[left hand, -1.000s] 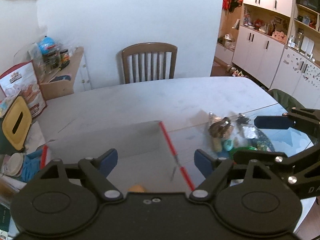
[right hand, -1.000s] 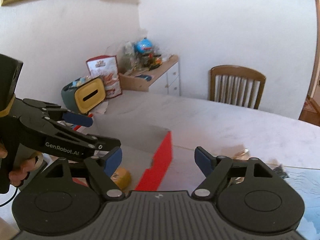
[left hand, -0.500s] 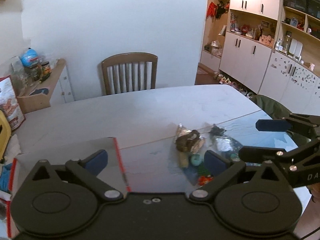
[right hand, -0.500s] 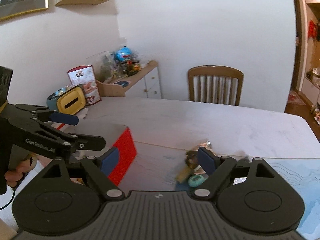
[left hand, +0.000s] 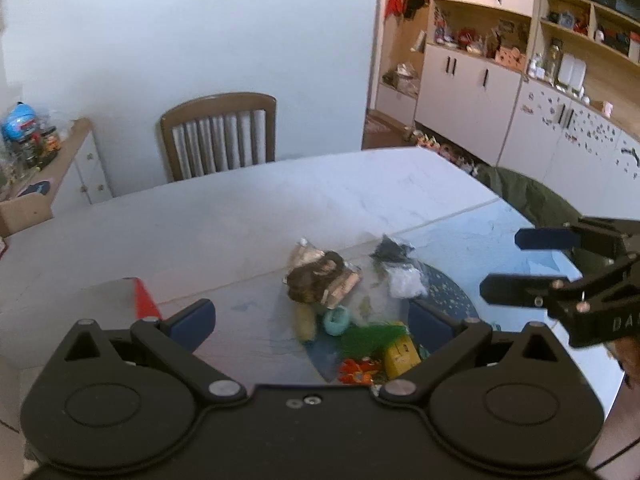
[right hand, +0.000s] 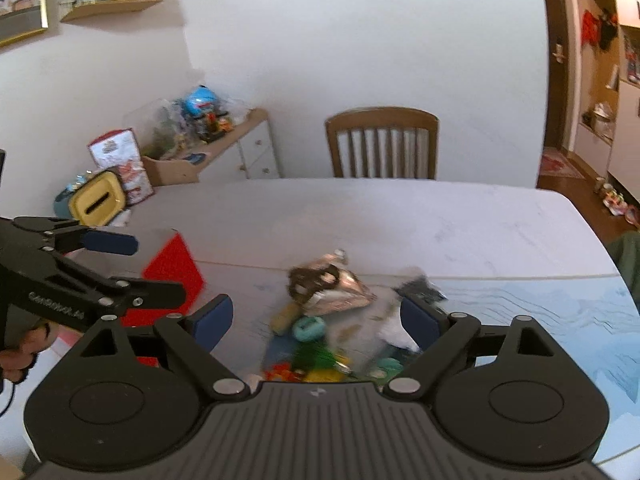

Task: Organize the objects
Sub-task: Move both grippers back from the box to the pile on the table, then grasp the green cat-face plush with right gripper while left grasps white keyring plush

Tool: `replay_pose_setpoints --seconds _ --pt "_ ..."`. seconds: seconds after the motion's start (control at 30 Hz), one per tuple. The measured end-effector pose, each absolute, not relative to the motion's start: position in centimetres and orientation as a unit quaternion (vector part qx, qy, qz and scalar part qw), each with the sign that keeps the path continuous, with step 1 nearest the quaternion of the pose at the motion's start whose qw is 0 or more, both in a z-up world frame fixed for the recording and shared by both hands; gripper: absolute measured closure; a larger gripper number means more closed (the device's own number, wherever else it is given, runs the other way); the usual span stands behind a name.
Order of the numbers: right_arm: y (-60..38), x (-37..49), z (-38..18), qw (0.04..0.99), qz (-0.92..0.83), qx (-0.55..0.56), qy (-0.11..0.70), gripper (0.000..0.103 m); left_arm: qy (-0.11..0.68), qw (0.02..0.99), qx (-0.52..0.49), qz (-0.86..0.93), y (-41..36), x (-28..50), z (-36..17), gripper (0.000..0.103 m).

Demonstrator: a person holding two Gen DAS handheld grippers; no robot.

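Both hand-held grippers (left hand: pixel 310 316) (right hand: pixel 316 318) wide open, empty, above blurred toy pile (left hand: pixel 352 308), orientations unclear

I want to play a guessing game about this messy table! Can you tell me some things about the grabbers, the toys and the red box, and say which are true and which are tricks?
1. Both grabbers are open and hold nothing. True: the left gripper and the right gripper stand wide apart, empty.
2. The pile of small things is inside the red box. False: it lies loose on the table, to the right of the red box.
3. A wooden chair stands at the far side of the table. True.
4. The little teal ring is held by the right gripper. False: it lies on the table in the pile, untouched.
5. A person sits on the chair. False: it is empty.
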State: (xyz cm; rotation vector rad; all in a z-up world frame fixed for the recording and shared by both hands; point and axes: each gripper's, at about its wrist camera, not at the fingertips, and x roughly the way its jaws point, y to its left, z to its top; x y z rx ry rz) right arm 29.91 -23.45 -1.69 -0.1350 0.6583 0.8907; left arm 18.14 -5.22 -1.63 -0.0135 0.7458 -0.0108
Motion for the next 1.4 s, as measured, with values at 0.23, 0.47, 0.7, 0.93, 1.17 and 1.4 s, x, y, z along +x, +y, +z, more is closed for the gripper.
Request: replay_pose_setpoints --seconds 0.23,0.47,0.7,0.93,1.17,1.4 --pt "-25.4 32.2 -4.9 0.847 0.403 -0.083 0.338 0.012 0.405 0.914 0.018 -0.013 -7.3 19.7 -5.1 0.001" --pt "-26.0 33.8 -8.1 0.833 0.402 -0.098 0.367 0.012 0.444 0.895 0.030 -0.019 -8.2 20.5 -9.1 0.001" --pt "-25.0 35.0 -10.9 0.814 0.414 -0.122 0.388 0.012 0.472 0.881 0.028 -0.024 -8.9 20.4 -12.5 0.002" --pt "-24.0 35.5 -13.3 0.790 0.433 -0.151 0.406 0.012 0.478 0.877 0.033 -0.028 -9.2 20.2 -14.1 0.007" --pt "-23.0 35.7 -14.3 0.775 0.456 -0.169 0.405 0.014 0.483 0.875 0.001 -0.028 -8.7 20.5 -14.9 0.020" --pt "-22.4 35.7 -14.8 0.765 0.468 -0.178 0.406 0.020 0.487 0.872 -0.036 -0.036 -8.4 20.6 -15.4 0.040"
